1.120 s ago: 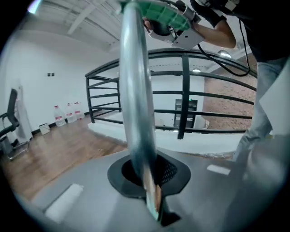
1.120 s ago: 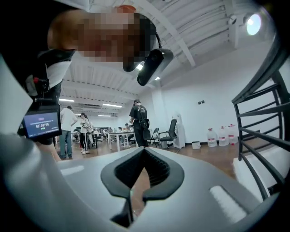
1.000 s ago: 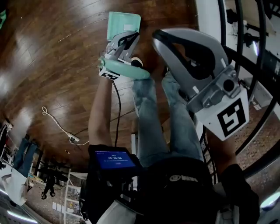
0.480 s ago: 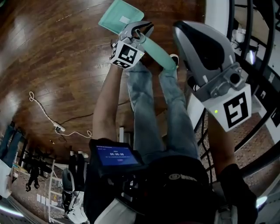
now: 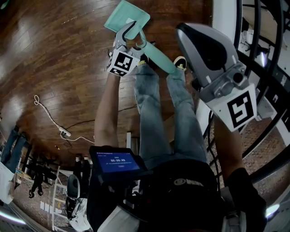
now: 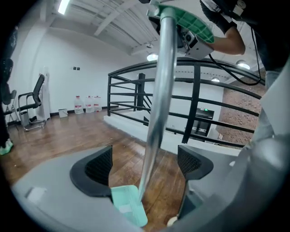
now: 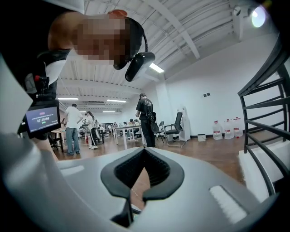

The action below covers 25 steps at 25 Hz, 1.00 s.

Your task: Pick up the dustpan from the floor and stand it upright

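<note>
The dustpan stands with its teal pan [image 5: 127, 18] on the wooden floor and its long handle rising toward me, ending in a teal grip [image 5: 157, 56]. My left gripper [image 5: 131, 35] straddles the handle just above the pan. In the left gripper view the metal pole [image 6: 156, 113] runs between the two pads with gaps on both sides, and the pan [image 6: 129, 206] lies below. The jaws are opening and do not press on the pole. My right gripper [image 5: 182, 32] hangs to the right of the handle, apart from it, its pads [image 7: 156, 174] closed together on nothing.
A black railing [image 5: 263, 59] and a white ledge [image 5: 222, 13] run along the right. The person's legs and shoes [image 5: 180, 62] stand just below the dustpan. A white cable [image 5: 50, 118] lies on the floor [image 5: 54, 54] at left. People, tables and chairs [image 7: 174, 129] fill the far room.
The left gripper, which was shut on the handle, has slid down toward the pan and spread its jaws. The dustpan has tilted more upright. The right gripper sank slightly.
</note>
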Each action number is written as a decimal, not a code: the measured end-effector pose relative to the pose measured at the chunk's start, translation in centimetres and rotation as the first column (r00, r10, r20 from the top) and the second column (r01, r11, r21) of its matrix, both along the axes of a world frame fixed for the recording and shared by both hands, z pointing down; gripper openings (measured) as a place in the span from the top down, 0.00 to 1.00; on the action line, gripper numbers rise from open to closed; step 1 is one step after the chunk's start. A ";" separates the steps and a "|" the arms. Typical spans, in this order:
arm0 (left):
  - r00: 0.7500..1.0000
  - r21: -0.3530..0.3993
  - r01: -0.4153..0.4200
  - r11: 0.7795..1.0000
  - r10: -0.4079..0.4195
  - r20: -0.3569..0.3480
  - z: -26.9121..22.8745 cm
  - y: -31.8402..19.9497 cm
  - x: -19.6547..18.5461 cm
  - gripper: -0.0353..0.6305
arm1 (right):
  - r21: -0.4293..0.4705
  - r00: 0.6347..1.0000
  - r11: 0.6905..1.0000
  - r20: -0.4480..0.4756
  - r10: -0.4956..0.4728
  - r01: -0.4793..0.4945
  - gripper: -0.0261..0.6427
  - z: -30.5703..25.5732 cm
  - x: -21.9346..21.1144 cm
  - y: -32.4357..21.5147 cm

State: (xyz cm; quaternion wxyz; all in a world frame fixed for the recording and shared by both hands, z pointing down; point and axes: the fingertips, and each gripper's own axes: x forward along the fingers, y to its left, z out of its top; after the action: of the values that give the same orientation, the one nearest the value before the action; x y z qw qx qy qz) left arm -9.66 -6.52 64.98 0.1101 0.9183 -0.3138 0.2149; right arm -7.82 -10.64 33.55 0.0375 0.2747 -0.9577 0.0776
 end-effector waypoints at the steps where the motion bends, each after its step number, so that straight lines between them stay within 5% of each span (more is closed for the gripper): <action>1: 1.000 -0.014 0.004 1.000 -0.004 0.012 0.0 1.1 -1.0 0.27 | 0.003 1.000 1.000 -0.002 -0.003 0.003 0.96 -0.1 -0.2 0.2; 3: 0.999 -0.045 0.046 0.998 -0.045 0.023 -0.9 3.3 -3.4 0.27 | 0.004 1.000 1.000 -0.002 -0.005 0.005 0.96 -1.0 -0.3 0.9; 7: 0.967 -0.052 0.251 0.967 -0.254 -0.039 -9.1 7.1 -9.3 0.36 | -0.009 1.000 1.000 -0.019 -0.001 0.001 0.96 -3.9 -0.1 2.9; 10: 0.952 0.075 0.305 0.950 -0.300 -0.064 -19.8 8.0 -11.5 0.76 | -0.009 1.000 1.000 -0.018 0.005 -0.005 0.96 -6.9 -0.7 4.3; 12: 0.958 0.164 0.286 0.944 -0.277 -0.073 -26.9 8.2 -10.6 0.93 | 0.003 1.000 1.000 -0.005 0.003 -0.003 0.96 -9.2 -0.8 5.4; 15: 0.965 0.240 0.261 0.935 -0.246 -0.092 -36.3 9.3 -8.1 0.93 | 0.041 1.000 0.999 0.007 0.009 -0.009 0.96 -13.3 -0.2 8.0; 18: 0.951 0.326 0.303 0.895 -0.260 -0.168 -44.8 9.7 -6.4 0.93 | 0.089 0.997 0.996 0.074 0.025 -0.032 0.96 -18.7 0.2 10.4; 25: 0.945 0.435 0.324 0.840 -0.264 -0.195 -52.7 11.7 -1.7 0.93 | 0.161 0.989 0.987 0.144 -0.033 0.010 0.96 -22.6 2.0 13.6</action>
State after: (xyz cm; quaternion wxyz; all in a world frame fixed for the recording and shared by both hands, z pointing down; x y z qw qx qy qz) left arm -11.35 5.17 12.28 -0.0595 0.8704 -0.4855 0.0559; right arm -5.82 2.97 10.97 -0.0541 0.2600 -0.9639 0.0199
